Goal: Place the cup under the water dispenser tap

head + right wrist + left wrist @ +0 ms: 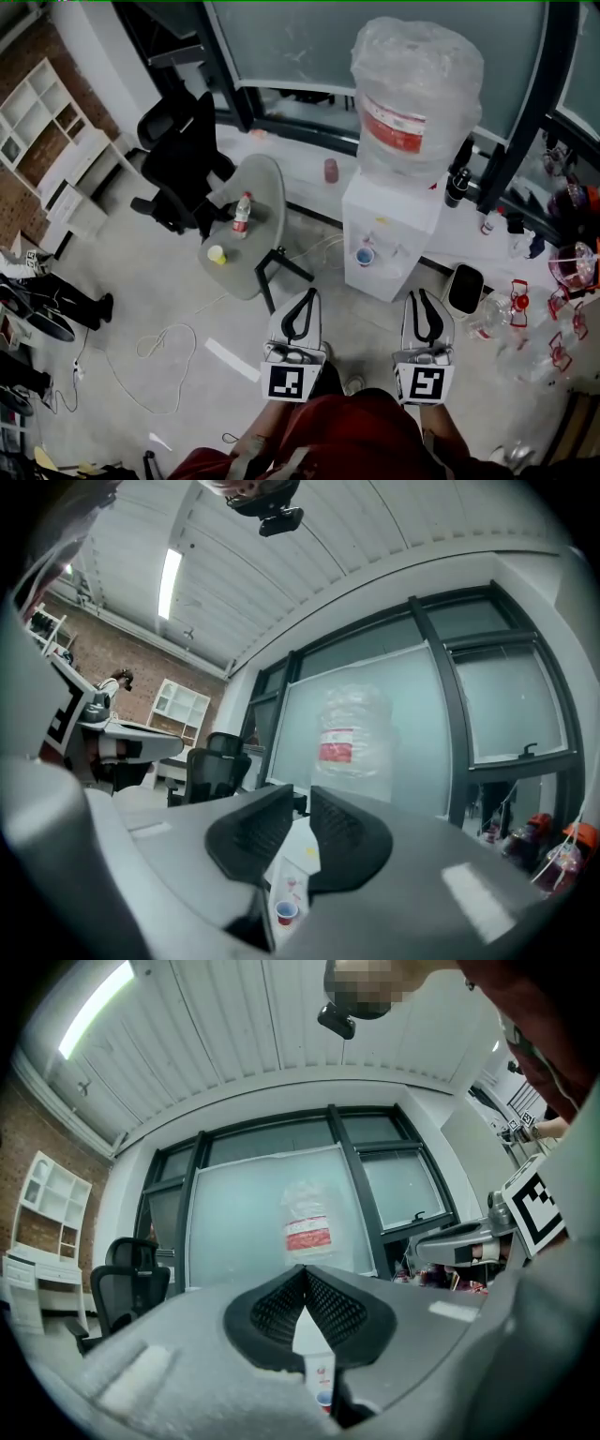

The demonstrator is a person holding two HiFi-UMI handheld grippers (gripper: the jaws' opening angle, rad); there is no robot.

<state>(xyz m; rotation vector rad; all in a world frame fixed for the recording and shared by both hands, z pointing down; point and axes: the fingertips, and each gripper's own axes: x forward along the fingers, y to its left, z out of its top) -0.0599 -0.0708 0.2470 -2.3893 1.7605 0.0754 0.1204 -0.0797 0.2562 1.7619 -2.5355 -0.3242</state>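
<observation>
Holding my grippers above grey concrete floor (pixel 169 281). Left gripper (pixel 305 295) closed, empty; right gripper (pixel 422 295) jaws narrowly apart, empty. Small red-and-blue cup (pixel 365 255) sits in white water dispenser (pixel 389 220) recess. Round grey table (pixel 267 183) nearby.

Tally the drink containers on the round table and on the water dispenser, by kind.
Cups: 2, the yellow cup on the round table and the red-and-blue cup in the water dispenser bay
Bottles: 1, the red-labelled bottle on the table
Large water jugs: 1, the water jug on top of the dispenser
Total: 4
</observation>
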